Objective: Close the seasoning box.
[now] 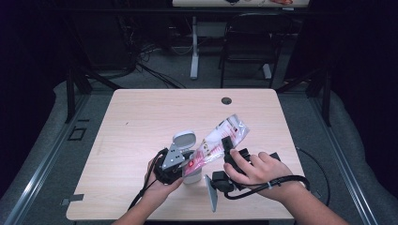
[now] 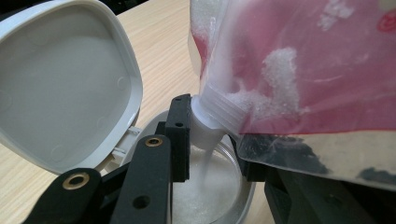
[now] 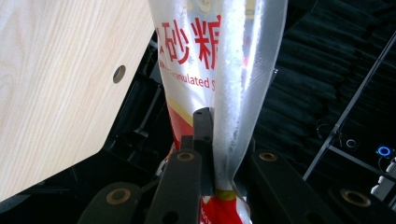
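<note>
Clear pouch of granulated sugar [image 1: 219, 142] with red panels and red lettering, white crystals inside, white screw spout [image 2: 215, 113] pouring a white stream. Pale grey container [image 2: 219, 196] under the spout, its flipped-up lid [image 2: 65, 88] the same pale grey, on a light wood-grain table [image 1: 141, 122] with a dark round hole [image 1: 226, 100] at the far edge. Black jaws with brass-coloured rivets on left gripper [image 1: 174, 165] and right gripper [image 1: 230, 152] beside the pouch.

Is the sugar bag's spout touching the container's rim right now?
Apart. In the left gripper view the spout hangs above the open container, with a white stream of sugar falling through the gap between them.
</note>
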Demonstrator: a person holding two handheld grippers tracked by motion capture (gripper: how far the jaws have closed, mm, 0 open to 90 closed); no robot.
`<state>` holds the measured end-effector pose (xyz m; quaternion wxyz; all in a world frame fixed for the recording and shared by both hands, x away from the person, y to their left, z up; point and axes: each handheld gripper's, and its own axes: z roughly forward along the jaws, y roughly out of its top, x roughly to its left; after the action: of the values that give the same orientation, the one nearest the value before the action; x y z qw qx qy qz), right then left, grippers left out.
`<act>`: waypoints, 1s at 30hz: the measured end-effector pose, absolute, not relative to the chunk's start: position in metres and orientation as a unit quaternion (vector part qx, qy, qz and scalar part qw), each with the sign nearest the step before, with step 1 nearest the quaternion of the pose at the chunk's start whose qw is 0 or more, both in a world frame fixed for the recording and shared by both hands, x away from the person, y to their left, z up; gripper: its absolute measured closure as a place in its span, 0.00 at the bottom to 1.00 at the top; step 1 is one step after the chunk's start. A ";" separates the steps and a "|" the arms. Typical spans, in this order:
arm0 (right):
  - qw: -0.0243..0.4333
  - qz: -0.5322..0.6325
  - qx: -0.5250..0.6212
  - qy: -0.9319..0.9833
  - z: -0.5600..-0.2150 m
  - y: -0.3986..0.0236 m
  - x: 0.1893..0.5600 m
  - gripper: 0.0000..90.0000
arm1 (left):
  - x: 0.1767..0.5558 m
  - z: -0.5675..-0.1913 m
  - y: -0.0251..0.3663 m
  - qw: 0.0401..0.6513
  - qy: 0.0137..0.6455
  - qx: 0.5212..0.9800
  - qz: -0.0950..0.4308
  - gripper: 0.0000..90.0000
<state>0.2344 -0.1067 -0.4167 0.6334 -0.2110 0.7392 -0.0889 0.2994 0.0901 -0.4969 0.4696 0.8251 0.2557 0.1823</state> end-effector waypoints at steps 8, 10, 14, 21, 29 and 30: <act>0.636 -0.094 -0.213 0.736 -0.415 -0.105 0.234 0.95 | 0.299 -0.497 0.090 0.471 0.256 0.824 0.182 0.78; 0.636 -0.093 -0.212 0.736 -0.415 -0.105 0.233 0.95 | 0.299 -0.497 0.090 0.471 0.255 0.825 0.182 0.78; 0.637 -0.093 -0.210 0.736 -0.416 -0.106 0.233 0.95 | 0.299 -0.497 0.090 0.470 0.255 0.825 0.182 0.78; 0.638 -0.092 -0.210 0.735 -0.416 -0.106 0.233 0.95 | 0.298 -0.496 0.090 0.469 0.254 0.826 0.183 0.78; 0.637 -0.096 -0.211 0.735 -0.415 -0.106 0.232 0.95 | 0.298 -0.497 0.089 0.468 0.254 0.827 0.182 0.78; 0.637 -0.096 -0.211 0.735 -0.415 -0.106 0.232 0.95 | 0.298 -0.497 0.089 0.468 0.254 0.827 0.182 0.78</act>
<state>0.2319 -0.1064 -0.4155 0.6373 -0.2109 0.7349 -0.0957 0.2981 0.0893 -0.4966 0.4681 0.8266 0.2539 0.1820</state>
